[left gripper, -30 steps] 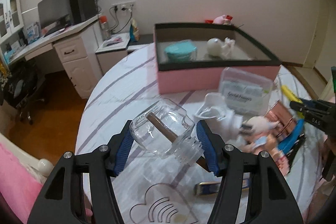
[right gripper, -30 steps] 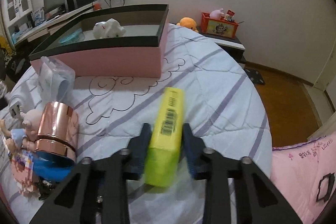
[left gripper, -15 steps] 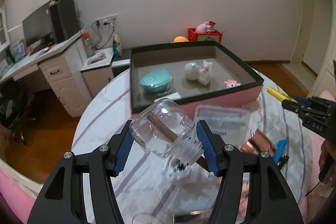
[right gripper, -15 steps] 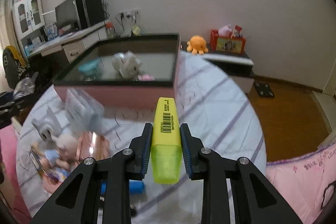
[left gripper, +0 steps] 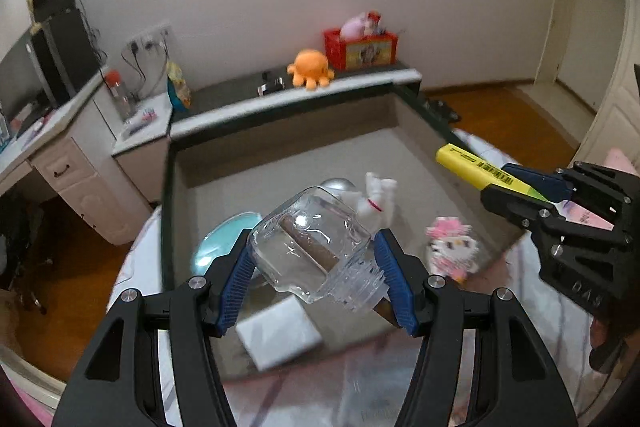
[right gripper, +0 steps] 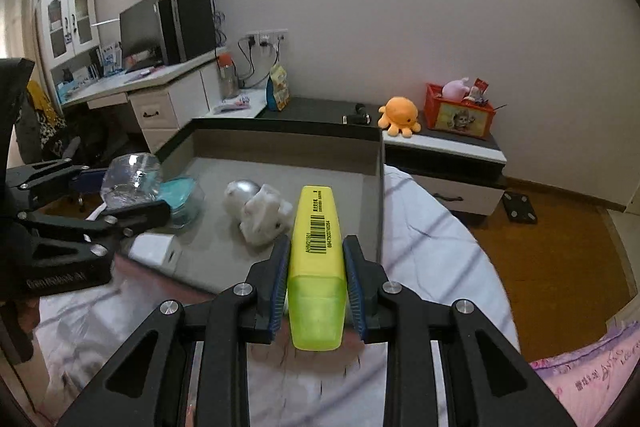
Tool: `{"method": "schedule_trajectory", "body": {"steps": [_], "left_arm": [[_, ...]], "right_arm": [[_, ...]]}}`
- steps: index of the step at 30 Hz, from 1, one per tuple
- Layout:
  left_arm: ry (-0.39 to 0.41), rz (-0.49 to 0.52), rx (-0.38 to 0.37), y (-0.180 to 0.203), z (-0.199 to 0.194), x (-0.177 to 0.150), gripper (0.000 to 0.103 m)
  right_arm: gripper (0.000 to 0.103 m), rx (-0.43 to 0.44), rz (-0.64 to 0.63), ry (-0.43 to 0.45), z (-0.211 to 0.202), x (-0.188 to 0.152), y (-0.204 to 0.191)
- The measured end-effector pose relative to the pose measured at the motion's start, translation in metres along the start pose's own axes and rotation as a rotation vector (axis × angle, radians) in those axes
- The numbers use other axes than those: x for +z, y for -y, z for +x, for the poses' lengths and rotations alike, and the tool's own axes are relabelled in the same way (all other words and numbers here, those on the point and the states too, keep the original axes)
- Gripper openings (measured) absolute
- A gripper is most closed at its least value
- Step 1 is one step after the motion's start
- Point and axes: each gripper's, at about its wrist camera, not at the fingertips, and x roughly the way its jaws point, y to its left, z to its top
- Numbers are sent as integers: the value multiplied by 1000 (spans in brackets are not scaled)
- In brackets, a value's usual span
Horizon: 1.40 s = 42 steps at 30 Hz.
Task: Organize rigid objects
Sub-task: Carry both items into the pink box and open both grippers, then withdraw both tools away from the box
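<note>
My left gripper (left gripper: 314,277) is shut on a clear glass jar (left gripper: 312,253) with a brown stick inside, held over the near left part of the dark-rimmed pink box (left gripper: 280,163). From the right wrist view the same jar (right gripper: 128,181) shows at the box's left side. My right gripper (right gripper: 316,263) is shut on a yellow highlighter (right gripper: 318,255) with a barcode, above the box's near right edge (right gripper: 378,187). In the left wrist view the right gripper (left gripper: 520,187) and its highlighter (left gripper: 472,165) reach in over the box's right rim.
Inside the box lie a teal lidded container (left gripper: 224,239), a white figurine (right gripper: 260,211), a pink doll (left gripper: 450,251) and a white block (left gripper: 280,333). The box stands on a striped round table (right gripper: 432,247). Beyond it are a low cabinet with an orange plush (right gripper: 398,117), and a desk at left.
Both grippers rose and moved forward from the cluttered table to over the box, each keeping its object. The box interior now fills the view below them.
</note>
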Motion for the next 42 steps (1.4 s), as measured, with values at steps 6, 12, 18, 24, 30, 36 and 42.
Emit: {"method": "schedule_trajectory", "body": {"steps": [6, 12, 18, 24, 30, 36, 42], "left_arm": [[-72, -12, 11, -4, 38, 5, 62], [-56, -45, 17, -6, 34, 1, 85], [72, -84, 44, -10, -28, -12, 100], [247, -121, 115, -5, -115, -50, 103], [390, -132, 195, 19, -189, -107, 103], [499, -143, 217, 45, -244, -159, 103], [558, -158, 247, 59, -271, -195, 103]], "right_arm": [[27, -18, -22, -91, 40, -1, 0], [48, -11, -12, -57, 35, -5, 1], [81, -30, 6, 63, -24, -4, 0], [97, -26, 23, 207, -108, -22, -9], [103, -10, 18, 333, -179, -56, -28], [103, -109, -9, 441, -231, -94, -55], [103, -171, 15, 492, -258, -131, -67]]}}
